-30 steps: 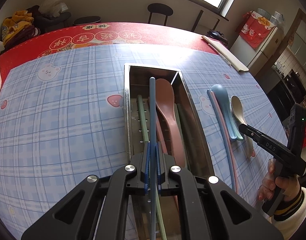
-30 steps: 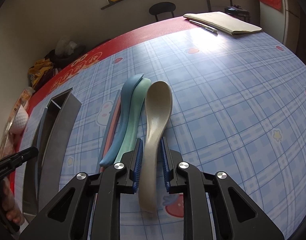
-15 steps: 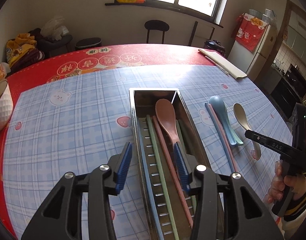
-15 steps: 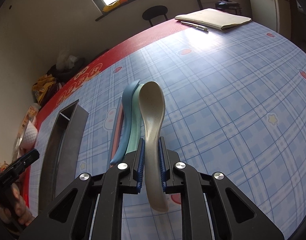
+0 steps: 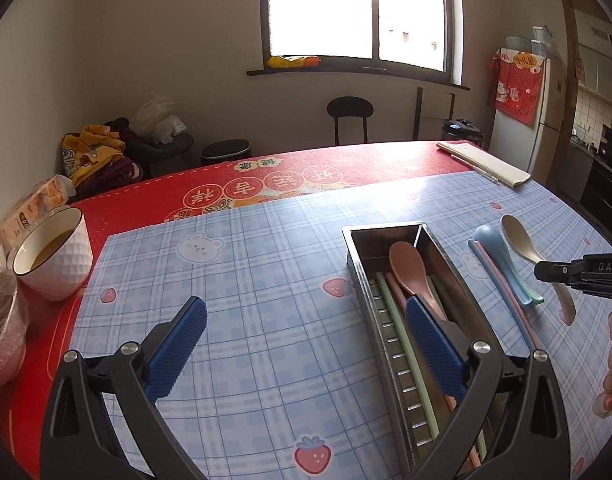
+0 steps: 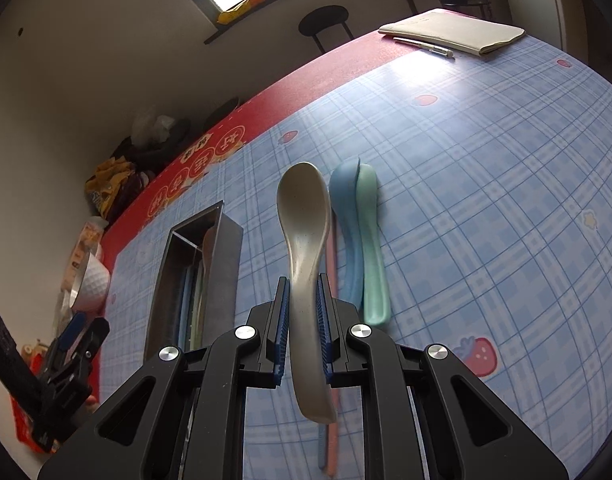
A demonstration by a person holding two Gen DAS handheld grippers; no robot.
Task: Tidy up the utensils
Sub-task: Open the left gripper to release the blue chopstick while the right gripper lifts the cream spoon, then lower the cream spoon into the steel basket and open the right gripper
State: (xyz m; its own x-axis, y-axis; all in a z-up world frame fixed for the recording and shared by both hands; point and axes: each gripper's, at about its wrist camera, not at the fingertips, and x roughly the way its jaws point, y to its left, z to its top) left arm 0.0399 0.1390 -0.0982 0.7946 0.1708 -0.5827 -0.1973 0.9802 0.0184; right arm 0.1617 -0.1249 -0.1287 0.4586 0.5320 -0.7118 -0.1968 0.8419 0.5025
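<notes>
A steel utensil tray (image 5: 354, 240) lies on the checked mat and holds a pink spoon (image 5: 408, 270) and green, pink and blue chopsticks. My left gripper (image 5: 306, 332) is wide open and empty, raised over the tray's left side. My right gripper (image 6: 304, 312) is shut on a beige spoon (image 6: 304, 216), held above the mat; the spoon also shows in the left wrist view (image 5: 522, 240). A blue spoon (image 6: 344, 200) and a green spoon (image 6: 372, 240) lie side by side on the mat, with pink and blue chopsticks (image 6: 332, 432) beside them. The tray also shows in the right wrist view (image 6: 222, 264).
A white bowl (image 5: 52, 256) with brown liquid stands at the table's left edge beside plastic-wrapped items. A notebook with a pen (image 5: 484, 162) lies at the far right corner. A stool (image 5: 349, 114) stands beyond the table.
My left gripper released the blue chopstick into the tray, opened wide, and rose back and left. My right gripper closed on the beige spoon and lifted it off the mat toward the tray.
</notes>
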